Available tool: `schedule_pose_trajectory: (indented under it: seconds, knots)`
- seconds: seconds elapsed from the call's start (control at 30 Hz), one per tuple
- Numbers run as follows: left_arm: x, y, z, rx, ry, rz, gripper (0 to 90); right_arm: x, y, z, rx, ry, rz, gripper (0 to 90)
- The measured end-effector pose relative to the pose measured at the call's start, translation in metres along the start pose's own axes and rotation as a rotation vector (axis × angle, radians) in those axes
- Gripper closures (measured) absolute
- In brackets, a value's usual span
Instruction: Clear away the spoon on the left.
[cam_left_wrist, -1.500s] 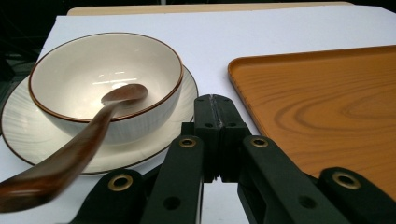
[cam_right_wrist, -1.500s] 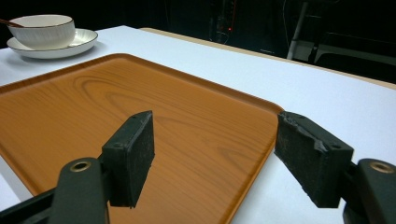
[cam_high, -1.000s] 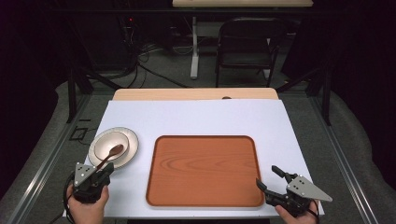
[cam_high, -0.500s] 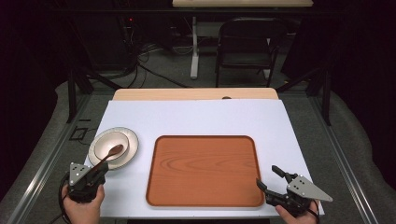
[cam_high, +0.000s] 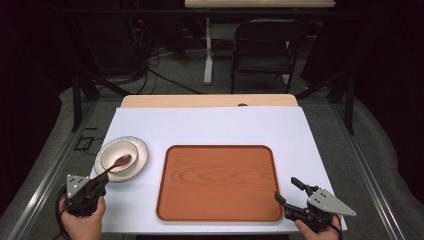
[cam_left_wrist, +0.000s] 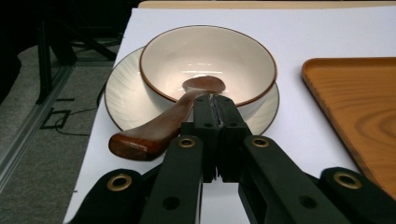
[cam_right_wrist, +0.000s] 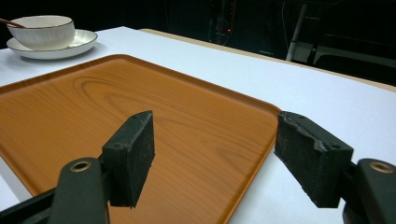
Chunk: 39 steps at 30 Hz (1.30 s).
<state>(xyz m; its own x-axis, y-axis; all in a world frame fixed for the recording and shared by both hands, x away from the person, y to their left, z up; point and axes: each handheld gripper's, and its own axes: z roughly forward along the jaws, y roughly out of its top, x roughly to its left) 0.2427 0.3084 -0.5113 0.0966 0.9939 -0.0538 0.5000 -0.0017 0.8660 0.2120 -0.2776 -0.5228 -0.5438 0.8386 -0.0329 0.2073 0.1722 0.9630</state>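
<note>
Left gripper view, glossy round bowl (cam_left_wrist: 208, 60), curved wooden spoon (cam_left_wrist: 163, 125), ribbed saucer (cam_left_wrist: 122, 100)

- The counter (cam_high: 225, 127) has a white top, with a strip of bare pale wood along its far edge.
- A wooden tray (cam_high: 219, 182) lies flat on the counter, near its front edge.
- A plate (cam_high: 139, 155) rests on the counter just left of the tray, apart from it.

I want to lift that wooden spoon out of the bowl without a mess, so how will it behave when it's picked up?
The spoon looks like stiff, glossy wood, so probably light but slippery. It leans on the bowl rim, so it may pivot or slide if nudged. The left gripper sits shut beside its neck.
</note>
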Motion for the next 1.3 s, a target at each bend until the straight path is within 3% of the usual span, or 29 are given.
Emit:
schedule_pose_trajectory:
  seconds: [0.67,1.3]
  knots:
    - [0.023,-0.001,0.002,-0.034,0.055,-0.056,87.7,0.000,0.000,0.001,0.004,0.002,0.004,28.1]
    - [0.048,0.018,0.019,-0.039,0.162,-0.099,86.2,0.001,-0.001,0.002,0.010,-0.004,0.001,28.1]
